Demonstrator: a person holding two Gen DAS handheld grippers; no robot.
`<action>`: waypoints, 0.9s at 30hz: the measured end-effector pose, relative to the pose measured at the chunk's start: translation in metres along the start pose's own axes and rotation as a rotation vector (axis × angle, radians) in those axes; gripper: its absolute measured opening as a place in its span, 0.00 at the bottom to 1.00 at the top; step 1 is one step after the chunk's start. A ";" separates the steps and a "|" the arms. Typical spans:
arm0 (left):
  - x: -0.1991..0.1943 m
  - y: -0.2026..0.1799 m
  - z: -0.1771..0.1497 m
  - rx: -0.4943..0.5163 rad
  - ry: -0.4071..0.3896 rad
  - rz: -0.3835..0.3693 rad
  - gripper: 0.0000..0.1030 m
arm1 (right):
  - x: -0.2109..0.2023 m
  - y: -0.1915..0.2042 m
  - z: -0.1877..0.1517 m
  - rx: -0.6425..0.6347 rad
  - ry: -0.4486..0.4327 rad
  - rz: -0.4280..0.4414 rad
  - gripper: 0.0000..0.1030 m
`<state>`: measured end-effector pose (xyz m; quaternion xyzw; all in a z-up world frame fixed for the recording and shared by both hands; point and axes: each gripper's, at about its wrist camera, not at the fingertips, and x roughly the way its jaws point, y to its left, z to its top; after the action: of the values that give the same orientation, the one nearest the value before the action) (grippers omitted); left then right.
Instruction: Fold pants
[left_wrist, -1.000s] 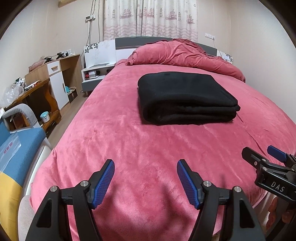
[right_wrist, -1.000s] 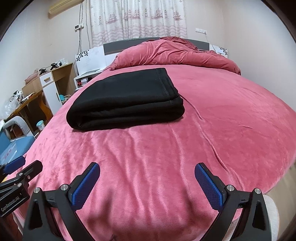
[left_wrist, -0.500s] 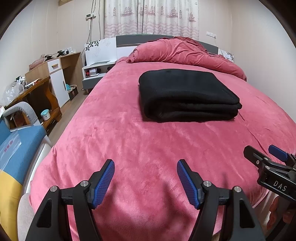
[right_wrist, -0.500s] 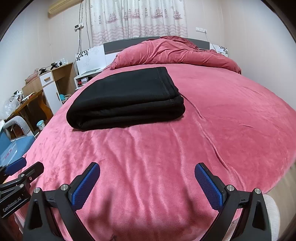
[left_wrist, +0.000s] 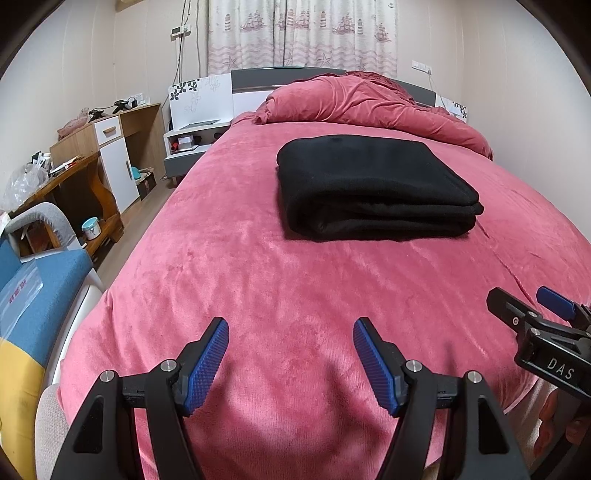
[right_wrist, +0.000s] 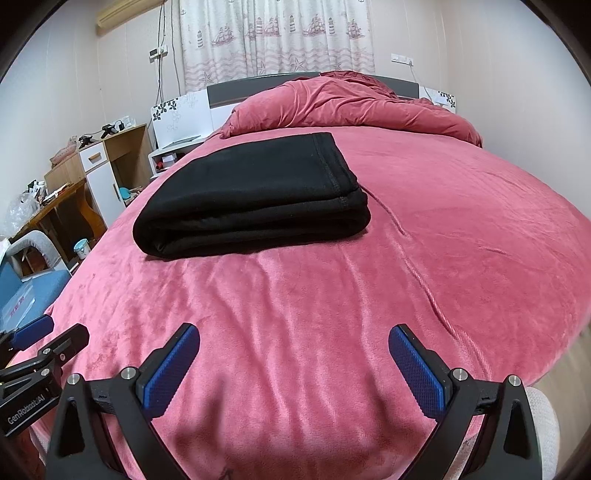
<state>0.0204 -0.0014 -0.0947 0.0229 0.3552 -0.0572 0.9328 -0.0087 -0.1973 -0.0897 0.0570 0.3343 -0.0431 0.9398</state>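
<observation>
The right wrist view shows the stitched hem running along the top layer of the black pants and a long crease in the pink bed cover trailing from their right corner; the left wrist view shows the same bundle from the other side, where the stitching cannot be made out. Only the left wrist view takes in fingers of the person's hand beneath the other tool, at the lower right edge.

One pair of pants, two grippers, one bed. The pants lie folded into a thick, neat rectangle (several layers stacked, rounded fold toward the cameras) in the middle of the bed, nearer the heaped pink duvet than the foot.

The left gripper hangs over the near edge of the cover with its blue pads spread wide and nothing between them. The right gripper stands likewise, jaws apart and empty, well short of the pants.
</observation>
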 end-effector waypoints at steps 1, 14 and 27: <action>0.000 0.000 0.000 0.000 0.001 0.000 0.69 | 0.000 0.000 0.000 0.001 0.000 0.001 1.00; -0.001 -0.001 -0.001 -0.001 0.005 0.003 0.69 | 0.001 0.000 0.000 0.000 0.003 0.004 1.00; -0.001 -0.002 -0.002 0.001 0.006 0.007 0.69 | 0.002 0.001 -0.001 0.001 0.007 0.003 1.00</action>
<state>0.0181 -0.0029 -0.0958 0.0248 0.3581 -0.0541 0.9318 -0.0080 -0.1965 -0.0913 0.0582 0.3376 -0.0415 0.9386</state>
